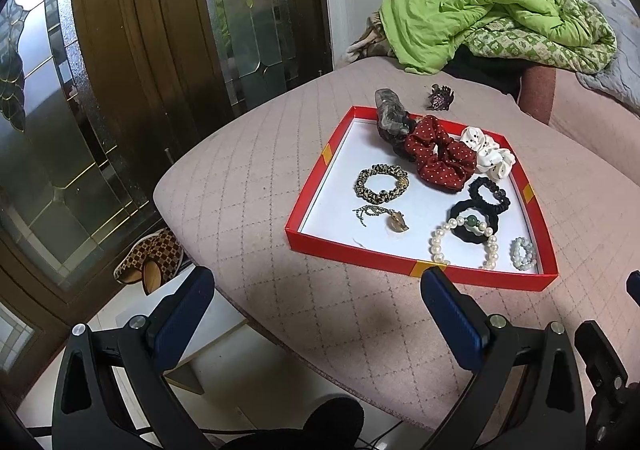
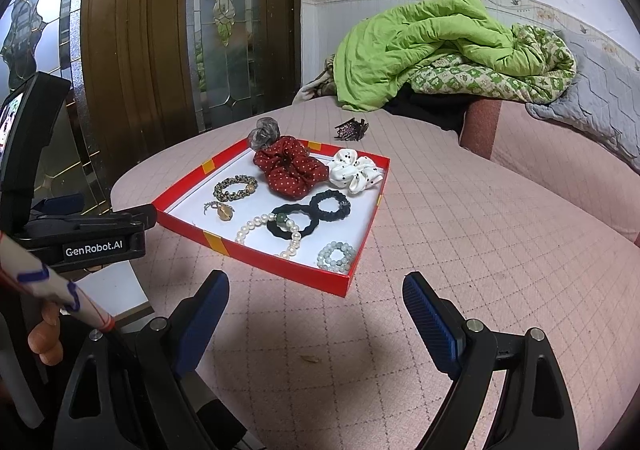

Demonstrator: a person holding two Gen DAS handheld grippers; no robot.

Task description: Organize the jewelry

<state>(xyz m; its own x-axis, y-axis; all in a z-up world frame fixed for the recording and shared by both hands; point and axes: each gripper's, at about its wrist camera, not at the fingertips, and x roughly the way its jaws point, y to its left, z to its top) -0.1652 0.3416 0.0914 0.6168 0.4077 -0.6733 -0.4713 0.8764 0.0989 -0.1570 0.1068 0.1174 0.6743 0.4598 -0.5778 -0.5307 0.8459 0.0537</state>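
Both grippers, left gripper (image 1: 320,290) and right gripper (image 2: 316,294), gape empty; only the right view shows a hand (image 2: 44,338).

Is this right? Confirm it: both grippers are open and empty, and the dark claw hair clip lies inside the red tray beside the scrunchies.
One error: the claw hair clip lies outside the red tray, on the quilted cover beyond its far edge, as the right wrist view shows. Both grippers are open and empty.
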